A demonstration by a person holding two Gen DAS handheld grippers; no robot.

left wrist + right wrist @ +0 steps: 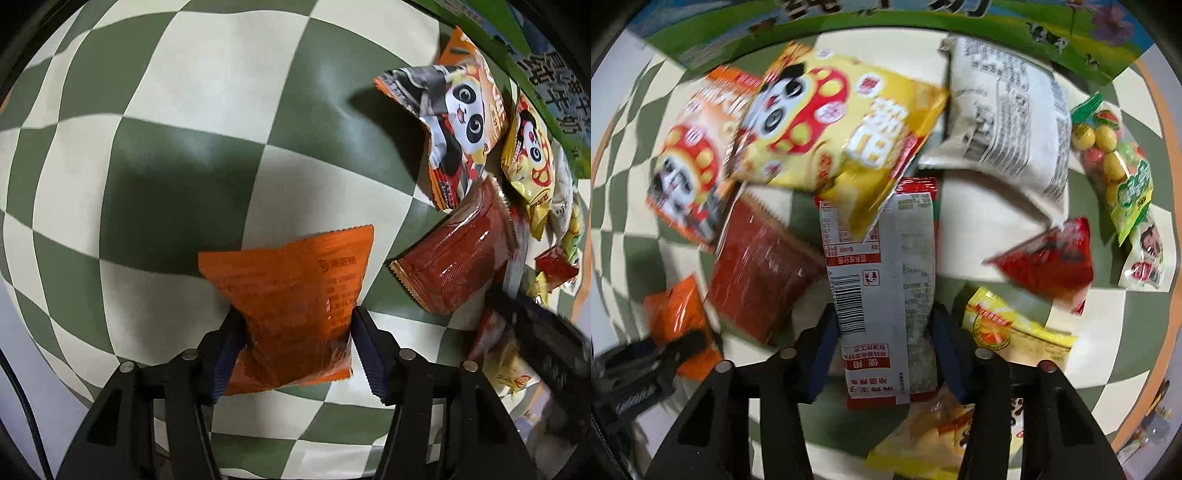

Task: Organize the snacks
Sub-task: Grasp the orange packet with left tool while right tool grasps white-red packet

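Observation:
An orange snack packet (291,291) lies on the green and cream chequered cloth (184,166). My left gripper (297,317) points down at it, and both pads pinch its sides so that the foil bulges between them. In the right wrist view a long red and grey packet (879,295) with a barcode lies among a heap of snacks. My right gripper (884,314) straddles it with a pad against each long edge. The orange packet (674,310) also shows at the lower left there, under the other gripper's black body.
Around the long packet lie a yellow panda bag (827,129), an orange panda bag (690,166), a white bag (1004,122), a dark red packet (761,280), a small red packet (1049,262) and a yellow packet (1008,328). A green milk carton box (849,22) borders the far side.

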